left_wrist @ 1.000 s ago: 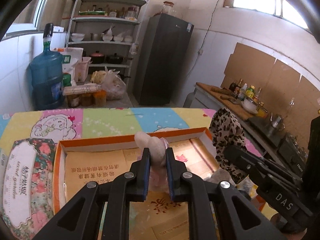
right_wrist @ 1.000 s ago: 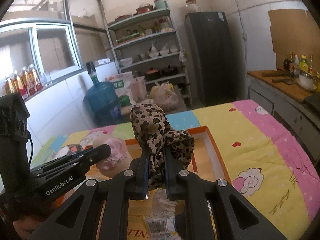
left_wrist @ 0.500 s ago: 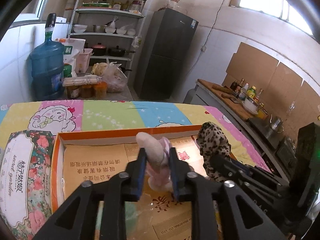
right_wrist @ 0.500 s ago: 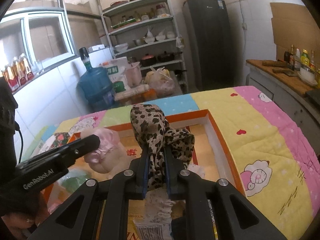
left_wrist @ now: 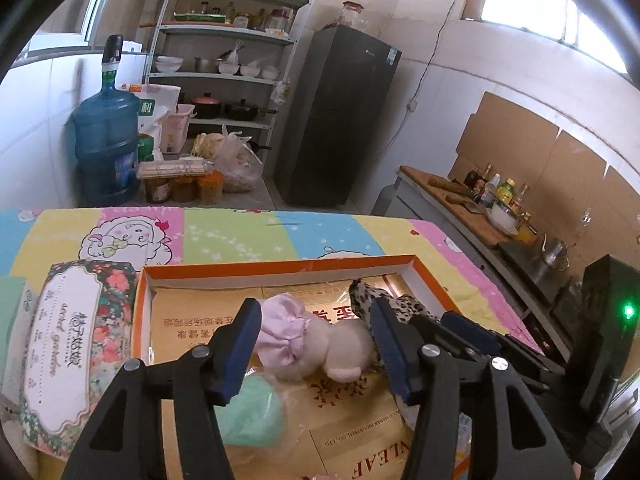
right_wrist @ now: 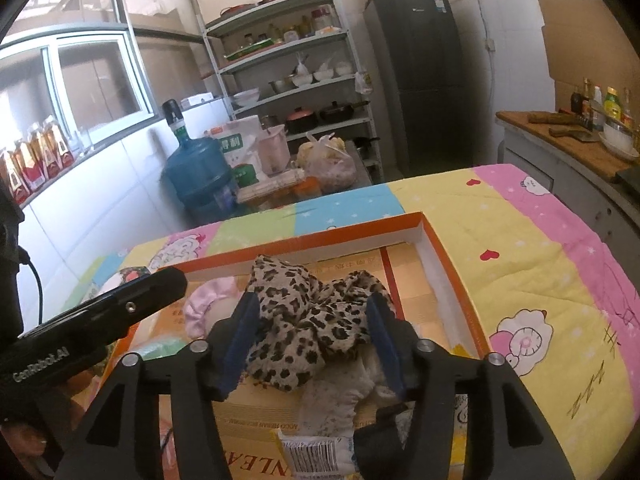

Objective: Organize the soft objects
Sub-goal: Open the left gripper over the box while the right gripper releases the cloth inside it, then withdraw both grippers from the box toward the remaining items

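Both tongs spread now, jaws just been opening, nothing pinched. Left tongs (left_wrist: 316, 344) hanging over the orange tray (left_wrist: 280, 270), plush (left_wrist: 320, 344) lying loose between the blue pads (left_wrist: 240, 344), not pressed. Pink bonnet on the plush, head toward the right. Green lump (left_wrist: 252, 408) just near of it, on the tray floor. Right tongs (right_wrist: 312, 344) same deal: leopard cloth (right_wrist: 304, 320) slumped in a heap in the tray's right half, sitting between the pads but free of them. White cloth (right_wrist: 336, 396) under its near edge. Tray on the patchwork-covered worktop (right_wrist: 520, 264), floral box (left_wrist: 68, 344) touching its left side. Water jug (left_wrist: 106, 140) and shelves (left_wrist: 224, 76) well off at the far wall.
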Available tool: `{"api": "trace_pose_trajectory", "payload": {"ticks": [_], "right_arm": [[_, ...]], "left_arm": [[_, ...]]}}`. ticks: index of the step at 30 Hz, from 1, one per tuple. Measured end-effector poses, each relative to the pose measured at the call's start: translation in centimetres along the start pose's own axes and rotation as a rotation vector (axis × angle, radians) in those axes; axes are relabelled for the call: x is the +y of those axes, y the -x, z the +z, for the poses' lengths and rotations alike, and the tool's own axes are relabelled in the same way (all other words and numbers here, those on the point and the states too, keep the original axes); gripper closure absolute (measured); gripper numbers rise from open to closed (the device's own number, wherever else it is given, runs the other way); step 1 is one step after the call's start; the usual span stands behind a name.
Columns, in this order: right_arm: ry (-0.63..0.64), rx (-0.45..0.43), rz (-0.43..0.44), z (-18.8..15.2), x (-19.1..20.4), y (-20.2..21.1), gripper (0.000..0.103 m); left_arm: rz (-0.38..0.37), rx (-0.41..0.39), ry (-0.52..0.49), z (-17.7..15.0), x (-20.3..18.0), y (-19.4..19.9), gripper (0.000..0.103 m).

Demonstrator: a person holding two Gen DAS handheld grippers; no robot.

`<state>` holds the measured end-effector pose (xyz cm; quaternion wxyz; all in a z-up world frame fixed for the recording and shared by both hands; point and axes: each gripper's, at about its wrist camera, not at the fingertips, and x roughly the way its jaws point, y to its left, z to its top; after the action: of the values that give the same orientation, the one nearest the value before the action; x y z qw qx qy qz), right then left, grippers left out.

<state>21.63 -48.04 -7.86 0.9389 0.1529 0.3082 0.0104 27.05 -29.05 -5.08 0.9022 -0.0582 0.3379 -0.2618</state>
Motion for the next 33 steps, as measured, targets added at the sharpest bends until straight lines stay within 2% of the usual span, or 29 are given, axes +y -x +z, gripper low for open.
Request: {"api": "trace_pose_trajectory", "payload": {"ticks": [6, 19, 33], "right_arm": [[-0.008, -0.028, 0.001, -0.3, 0.4, 1.4, 0.044], [0.003, -0.112, -0.062, -2.3, 3.7, 5.5, 0.044], [0.039, -0.127, -0.039, -4.0, 9.8, 7.5, 0.044]], "left_arm": [[0.028, -0.024, -0.032, -0.3, -0.3, 1.3, 0.046], [0.087, -0.092, -0.087, -1.6, -0.2, 6.1, 0.046], [0.156, -0.150, -0.060, -3.1, 3.8, 12.3, 0.047]]}}
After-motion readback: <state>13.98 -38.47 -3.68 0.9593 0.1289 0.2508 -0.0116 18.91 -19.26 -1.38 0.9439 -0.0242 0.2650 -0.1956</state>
